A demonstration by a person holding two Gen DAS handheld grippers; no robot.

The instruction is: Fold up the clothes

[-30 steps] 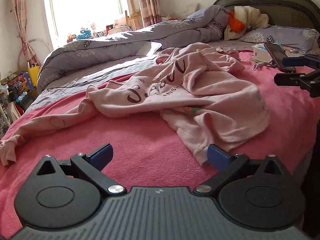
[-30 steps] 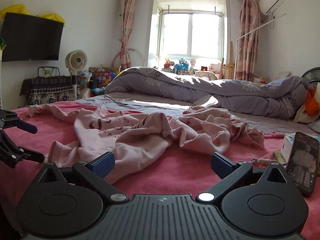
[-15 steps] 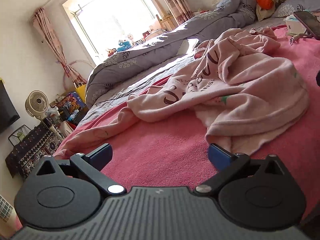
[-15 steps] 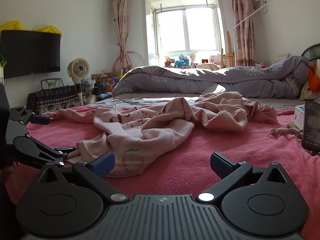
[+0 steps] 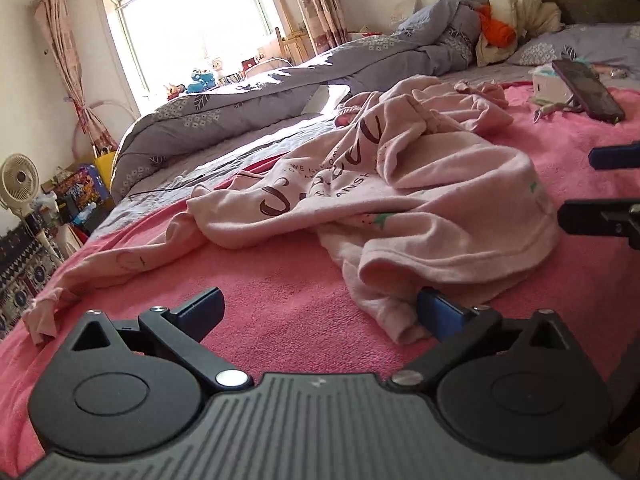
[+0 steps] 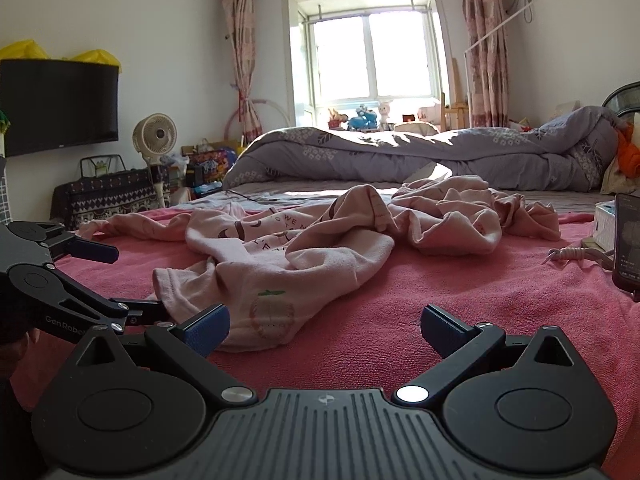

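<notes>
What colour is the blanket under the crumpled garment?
Pink-red, plain terry-like texture. The blanket beneath the pale pink garment shows best in the right wrist view.

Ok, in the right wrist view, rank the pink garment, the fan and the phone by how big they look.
1. pink garment, by far the largest.
2. fan and phone: unsure, since the phone is near the camera and cut off by the frame edge.

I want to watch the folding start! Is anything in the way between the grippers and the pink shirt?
Nothing visible is. The pink shirt lies crumpled on the pink blanket; both the left gripper and right gripper already sit at its near edge, jaws open.
</notes>
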